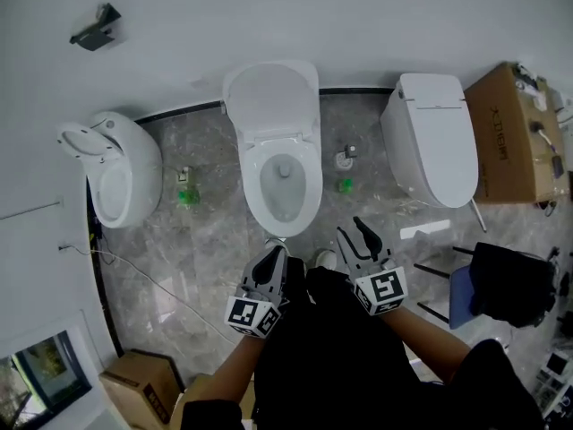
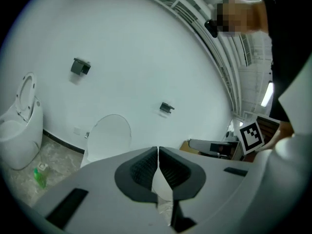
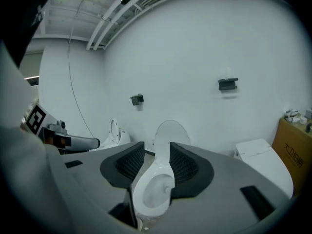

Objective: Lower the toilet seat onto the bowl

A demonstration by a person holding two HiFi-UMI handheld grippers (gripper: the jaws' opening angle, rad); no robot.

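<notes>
Before middle toilet (image 1: 273,150) | left tool (image 2: 158,160) jaws together | right tool (image 3: 157,155) apart, bowl (image 3: 152,196) seen between

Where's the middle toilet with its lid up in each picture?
Head view: middle toilet, top centre.
Left gripper view: its raised lid, left of centre.
Right gripper view: low centre, between the open jaws of the right gripper.
Shared landmark: black wall box, up-left of it.

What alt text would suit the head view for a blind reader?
Seen from above, a person holds a left gripper and a right gripper before a white toilet with its lid raised; two more toilets flank it.
</notes>
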